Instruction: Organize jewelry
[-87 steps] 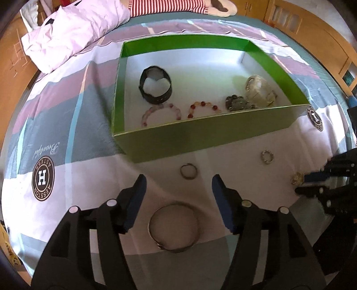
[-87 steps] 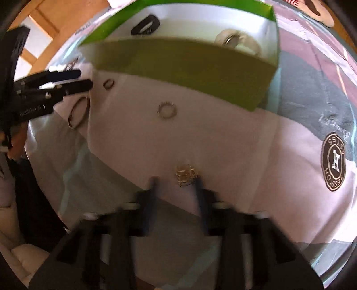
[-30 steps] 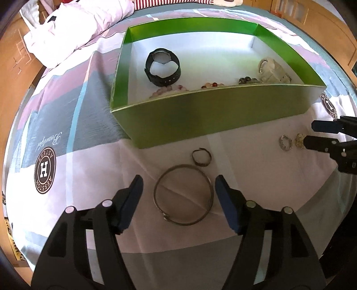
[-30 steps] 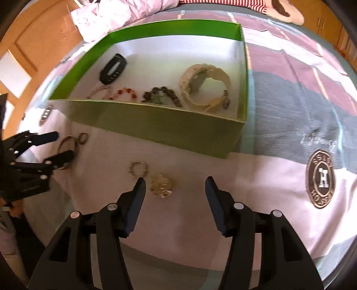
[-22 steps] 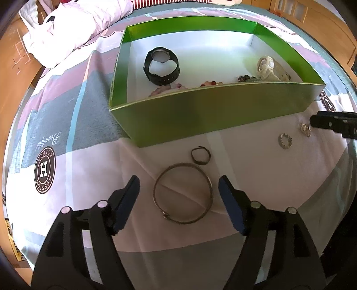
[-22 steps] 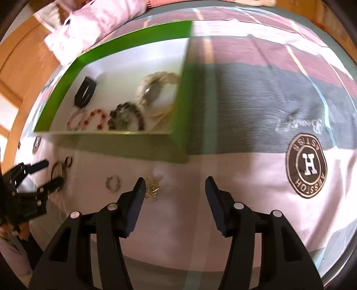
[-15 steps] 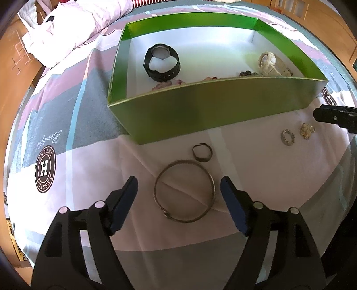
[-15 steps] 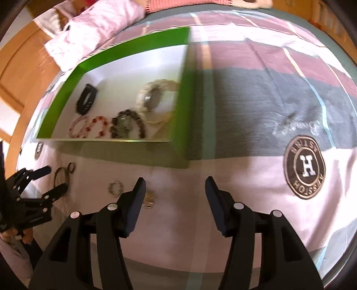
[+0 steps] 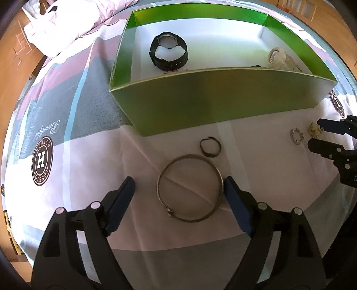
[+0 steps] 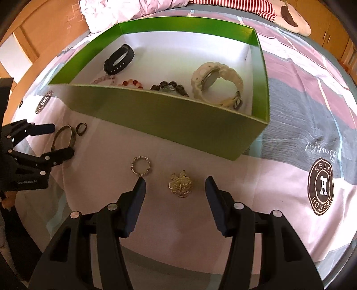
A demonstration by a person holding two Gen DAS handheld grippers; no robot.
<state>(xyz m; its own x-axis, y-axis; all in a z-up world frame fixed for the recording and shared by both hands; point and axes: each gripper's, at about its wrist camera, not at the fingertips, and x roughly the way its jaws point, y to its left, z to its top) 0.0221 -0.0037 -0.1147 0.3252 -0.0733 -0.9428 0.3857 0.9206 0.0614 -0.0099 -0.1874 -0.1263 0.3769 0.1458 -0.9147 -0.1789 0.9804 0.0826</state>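
Between the left gripper's (image 9: 178, 194) jaws, which are opening wider around it than a second ago, the bangle (image 9: 190, 188) lies unheld on the bed, while the right gripper's (image 10: 175, 191) half-open, unchanged jaws now bracket the brooch (image 10: 180, 184), both pickups pending.

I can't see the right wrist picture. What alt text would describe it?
The right gripper hangs open over a gold flower brooch on a bedspread, beside a beaded ring. Behind stands a green box holding watches and bracelets.

Patterned bedsheet (image 9: 93, 93), crumpled white bedding (image 9: 67, 24), possibly a striped plush toy (image 10: 256, 7)
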